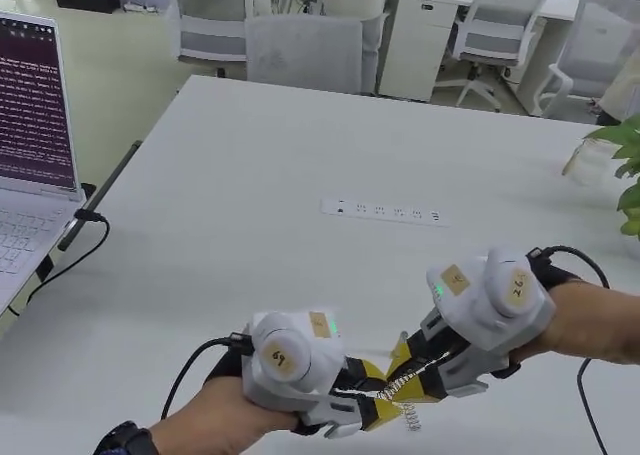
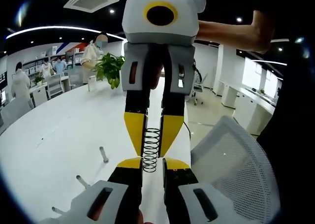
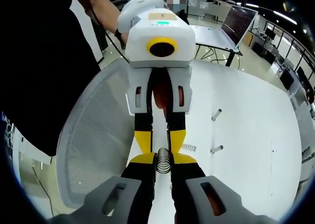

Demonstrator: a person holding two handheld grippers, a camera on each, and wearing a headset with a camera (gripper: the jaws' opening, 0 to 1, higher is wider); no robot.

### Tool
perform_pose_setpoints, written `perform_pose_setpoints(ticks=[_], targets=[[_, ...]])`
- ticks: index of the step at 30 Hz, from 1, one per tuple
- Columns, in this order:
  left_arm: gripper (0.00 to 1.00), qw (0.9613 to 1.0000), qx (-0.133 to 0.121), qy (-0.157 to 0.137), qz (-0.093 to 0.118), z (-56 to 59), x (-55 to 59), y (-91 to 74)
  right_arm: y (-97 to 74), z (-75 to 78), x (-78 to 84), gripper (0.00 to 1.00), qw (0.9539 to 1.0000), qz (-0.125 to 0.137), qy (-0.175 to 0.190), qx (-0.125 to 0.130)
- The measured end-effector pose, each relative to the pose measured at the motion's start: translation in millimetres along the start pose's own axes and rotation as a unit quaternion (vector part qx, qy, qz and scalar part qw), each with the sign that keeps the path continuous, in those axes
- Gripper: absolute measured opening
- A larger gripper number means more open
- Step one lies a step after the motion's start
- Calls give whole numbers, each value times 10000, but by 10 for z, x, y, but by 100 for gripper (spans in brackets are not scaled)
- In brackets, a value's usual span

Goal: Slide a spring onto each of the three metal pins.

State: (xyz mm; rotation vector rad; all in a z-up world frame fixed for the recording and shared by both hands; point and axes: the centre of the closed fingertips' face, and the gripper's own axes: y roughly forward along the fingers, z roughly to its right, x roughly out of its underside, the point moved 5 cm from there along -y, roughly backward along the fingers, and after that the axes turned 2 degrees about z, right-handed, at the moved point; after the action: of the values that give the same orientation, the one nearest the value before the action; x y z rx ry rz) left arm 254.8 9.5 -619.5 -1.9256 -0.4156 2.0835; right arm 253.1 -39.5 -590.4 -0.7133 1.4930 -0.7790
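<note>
With left gripper (image 2: 153, 165) and right gripper (image 3: 164, 160) both clamping 1 spring (image 2: 151, 145), we should release left before threading a pin (image 2: 104, 154).

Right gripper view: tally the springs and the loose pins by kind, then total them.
springs: 2 (held spring, loose spring)
loose pins: 2 (far pin, near pin)
total: 4

Head view overhead; gripper views face each other, sharing spring (image 2: 151, 150).
</note>
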Motion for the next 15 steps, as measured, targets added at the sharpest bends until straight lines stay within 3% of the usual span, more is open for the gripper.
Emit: perform_pose_setpoints(ticks=[15], targets=[[21,9973,-621,-382,-118,-191,275,-457,245,293,-110,8,9999,15,3,129]])
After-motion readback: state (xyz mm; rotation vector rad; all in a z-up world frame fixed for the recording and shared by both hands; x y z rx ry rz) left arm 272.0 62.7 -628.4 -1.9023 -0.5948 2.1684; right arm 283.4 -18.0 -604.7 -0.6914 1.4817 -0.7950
